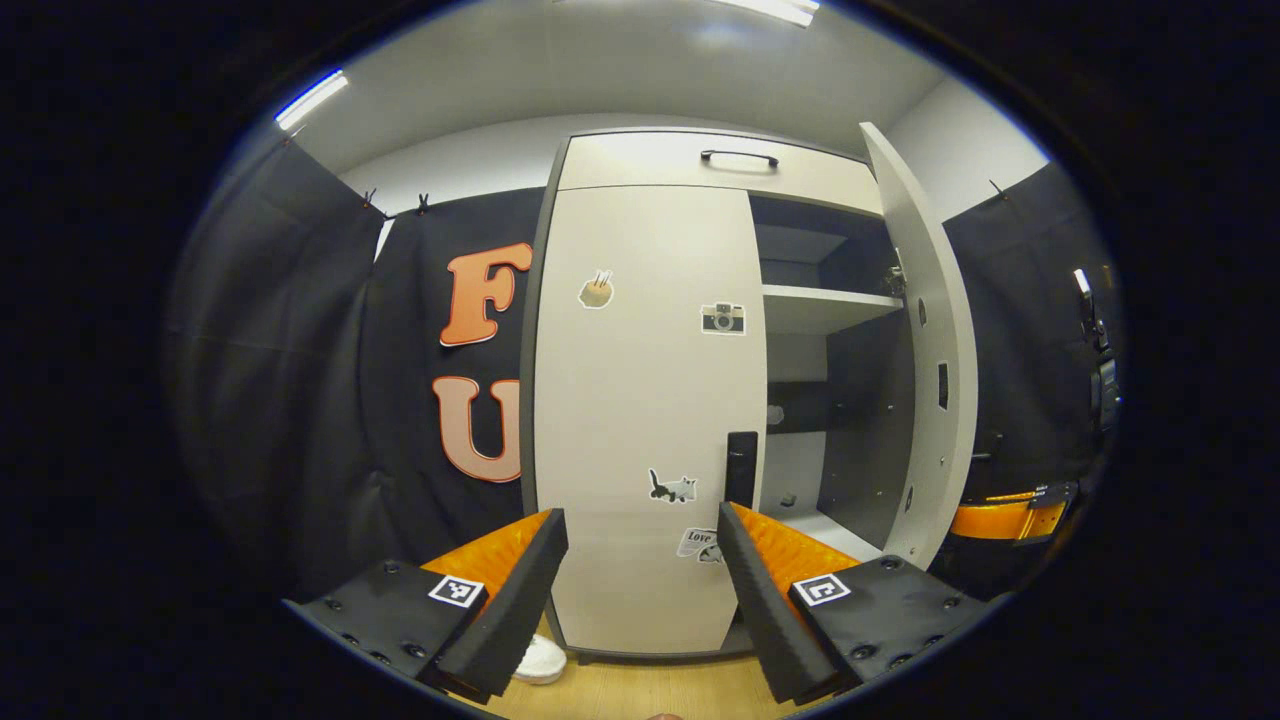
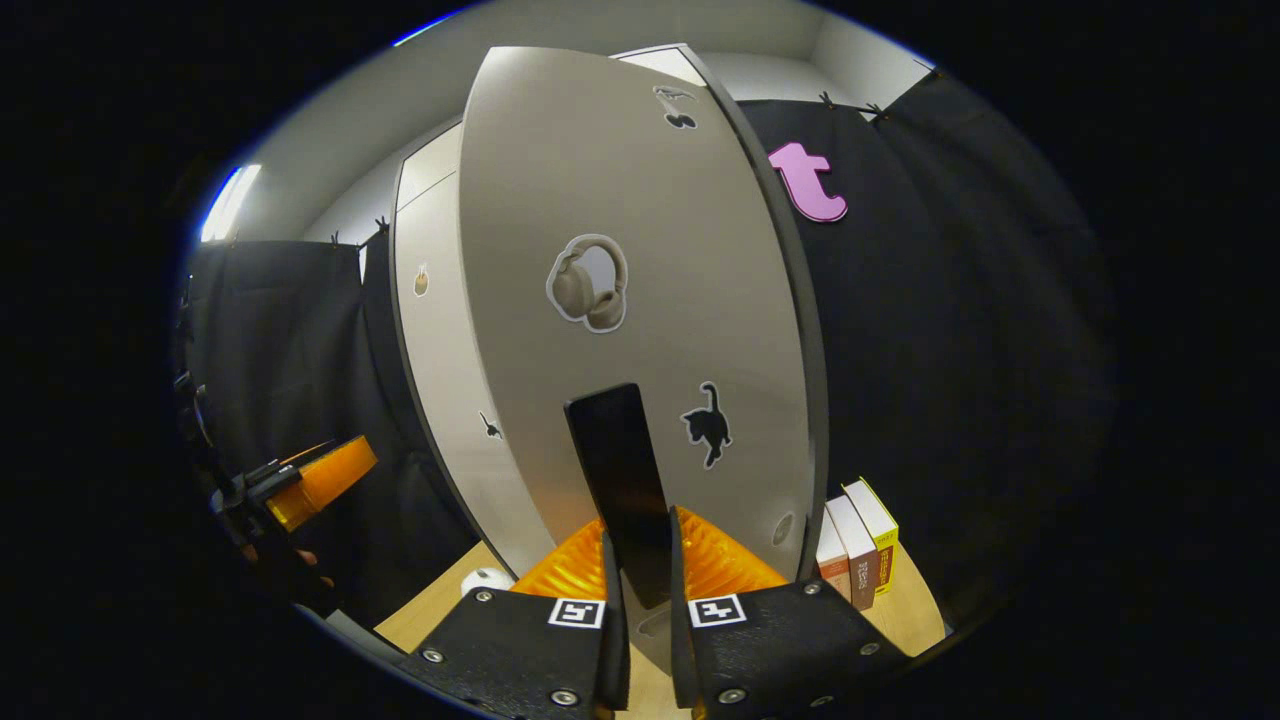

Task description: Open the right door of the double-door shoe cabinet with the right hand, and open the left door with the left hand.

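— Tongs? My right tongs [image 2: 640, 590] pinch the right door's handle [image 2: 618, 470]; that door hangs open. Left tongs [image 1: 640, 570] are spread before the shut left door [image 1: 640, 400].
— Trouble?
— I might miss its handle [image 1: 741, 468].

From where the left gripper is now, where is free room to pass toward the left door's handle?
The open left gripper has free space ahead up to the closed left door; its handle stands at the door's right edge. Beyond it, the right door is swung out, bordering that side.
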`<state>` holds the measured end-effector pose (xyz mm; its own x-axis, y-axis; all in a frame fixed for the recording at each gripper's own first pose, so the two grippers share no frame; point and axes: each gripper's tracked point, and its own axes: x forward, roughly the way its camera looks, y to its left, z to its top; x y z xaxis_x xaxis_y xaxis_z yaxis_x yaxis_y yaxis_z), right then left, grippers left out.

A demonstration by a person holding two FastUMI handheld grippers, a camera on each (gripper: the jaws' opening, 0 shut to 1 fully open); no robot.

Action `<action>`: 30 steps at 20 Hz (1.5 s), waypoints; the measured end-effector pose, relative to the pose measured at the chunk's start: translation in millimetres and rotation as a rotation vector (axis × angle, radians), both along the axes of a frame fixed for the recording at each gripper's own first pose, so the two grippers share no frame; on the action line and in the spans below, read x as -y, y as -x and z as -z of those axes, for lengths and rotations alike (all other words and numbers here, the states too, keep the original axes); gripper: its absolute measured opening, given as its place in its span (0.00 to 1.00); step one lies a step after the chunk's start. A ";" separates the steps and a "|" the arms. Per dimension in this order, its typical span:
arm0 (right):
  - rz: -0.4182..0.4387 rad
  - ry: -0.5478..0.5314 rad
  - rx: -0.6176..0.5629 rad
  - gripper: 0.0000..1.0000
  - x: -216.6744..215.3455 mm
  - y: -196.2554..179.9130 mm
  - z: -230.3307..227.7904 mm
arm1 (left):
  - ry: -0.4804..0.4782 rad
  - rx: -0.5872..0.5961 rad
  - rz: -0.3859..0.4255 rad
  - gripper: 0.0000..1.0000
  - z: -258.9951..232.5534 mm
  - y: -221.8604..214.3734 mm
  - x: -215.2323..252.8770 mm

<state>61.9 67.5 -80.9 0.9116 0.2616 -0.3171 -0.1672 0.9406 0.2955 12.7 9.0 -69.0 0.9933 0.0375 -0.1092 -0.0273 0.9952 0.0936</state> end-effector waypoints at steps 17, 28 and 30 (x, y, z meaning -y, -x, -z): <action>0.176 0.025 0.028 0.14 106.6 29.3 -2.6 | -0.004 -0.028 0.099 0.96 12.0 -6.3 46.6; 0.258 0.069 0.025 0.08 146.7 32.3 -2.6 | 0.005 -0.039 0.106 0.96 18.3 -23.1 44.5; 0.256 0.073 0.040 0.08 147.6 36.1 -7.3 | 0.007 -0.037 0.120 0.96 18.3 -28.2 48.4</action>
<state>25.8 -80.1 -73.6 0.9573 -0.0015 -0.2892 0.0689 0.9723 0.2233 40.9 -39.4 -87.2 0.9859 -0.0825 -0.1455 0.0956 0.9917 0.0855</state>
